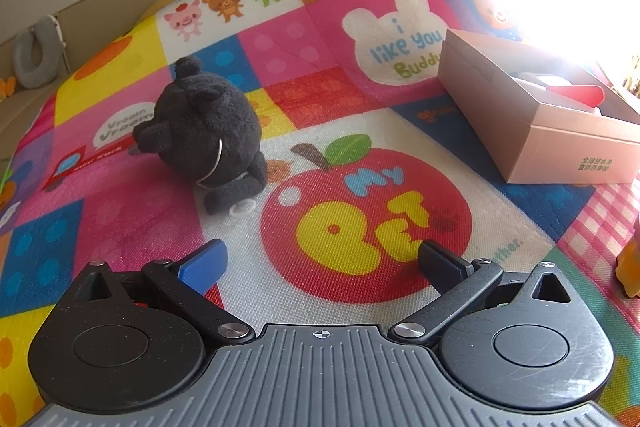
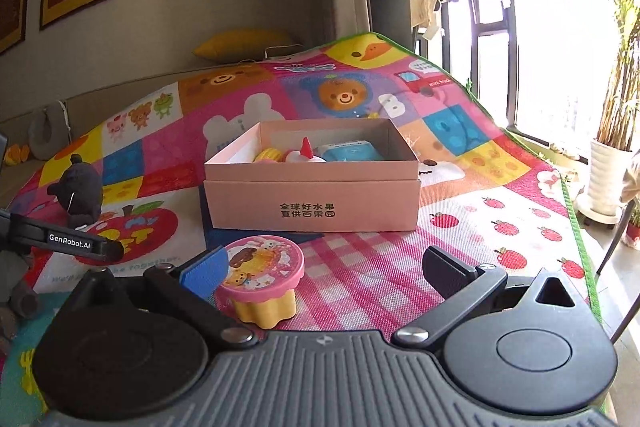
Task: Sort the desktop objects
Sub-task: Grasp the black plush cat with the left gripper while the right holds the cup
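Note:
A black plush bear (image 1: 206, 135) lies on the colourful play mat (image 1: 320, 99), ahead and left of my left gripper (image 1: 320, 259), which is open and empty. It also shows in the right wrist view (image 2: 78, 191). A pink cardboard box (image 2: 314, 179) stands open on the mat and holds a few toys; it shows at the right of the left wrist view (image 1: 536, 115). A pink-lidded yellow cupcake toy (image 2: 262, 279) stands upright on the mat between the fingers of my open right gripper (image 2: 324, 267), close to the blue pad (image 2: 206, 271).
The left gripper's finger (image 2: 64, 239) reaches in at the left of the right wrist view. The mat's green edge (image 2: 576, 223) drops off at the right, with a window and potted plant (image 2: 612, 155) beyond. A yellow cushion (image 2: 244, 45) lies at the back.

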